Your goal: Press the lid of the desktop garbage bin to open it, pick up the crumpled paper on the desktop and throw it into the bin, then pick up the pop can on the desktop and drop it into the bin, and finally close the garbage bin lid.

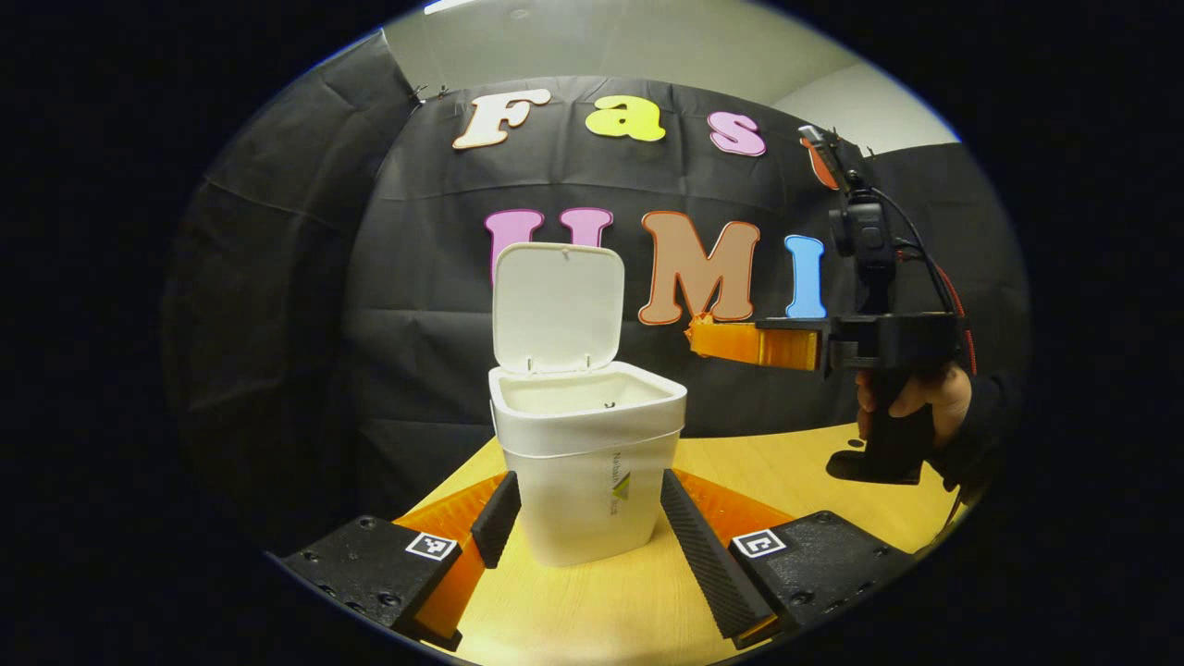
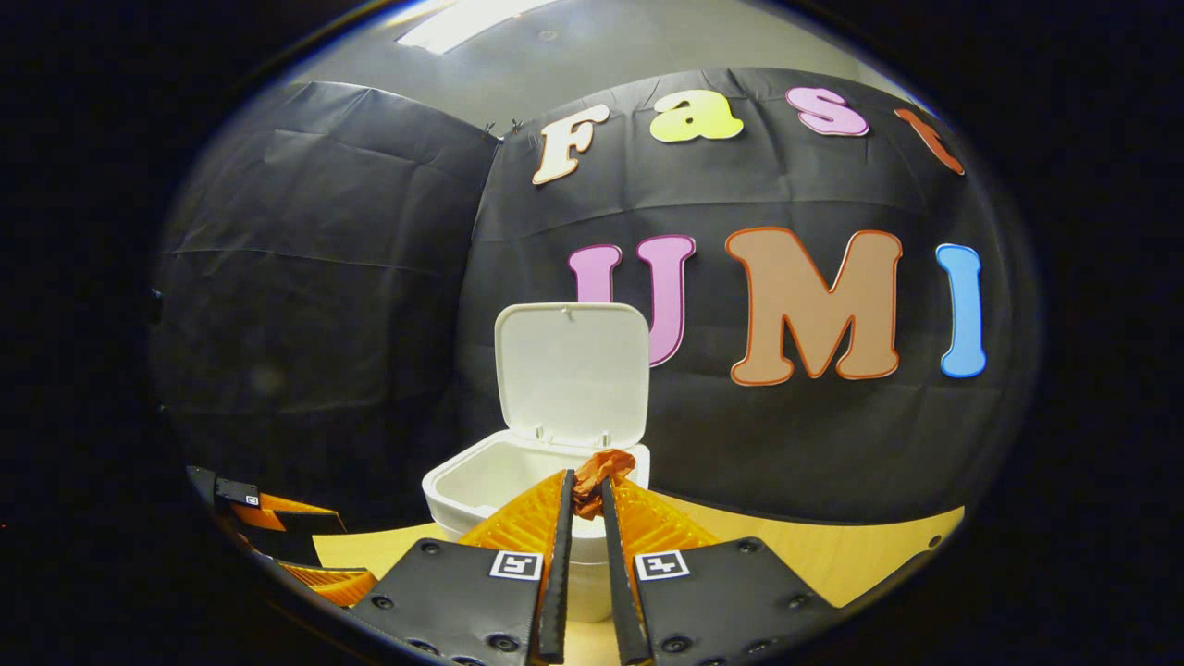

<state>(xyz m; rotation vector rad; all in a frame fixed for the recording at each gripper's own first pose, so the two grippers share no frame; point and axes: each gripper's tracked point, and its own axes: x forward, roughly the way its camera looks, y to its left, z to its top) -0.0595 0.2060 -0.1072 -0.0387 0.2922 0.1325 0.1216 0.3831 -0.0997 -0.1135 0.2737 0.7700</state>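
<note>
One crumpled paper (image 2: pixel 601 476) pinched above one bin (image 2: pixel 518 481) (lid up)

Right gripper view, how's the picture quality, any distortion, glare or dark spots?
Right gripper view: strong fisheye bending; bright ceiling light glare at the top; white plastic garbage bin sharp, with the orange crumpled paper. Left gripper view: same curvature; pale wooden table evenly lit, left cloth wall dim.

1. The garbage bin (image 1: pixel 588 462) stands on the table (image 1: pixel 795 472), with its lid (image 1: pixel 558 307) upright behind the opening.
2. The left gripper (image 1: pixel 589 523) has one finger on each side of the bin.
3. The right gripper (image 2: pixel 585 504) holds the crumpled paper (image 2: pixel 597 476) near the bin's rim.
</note>
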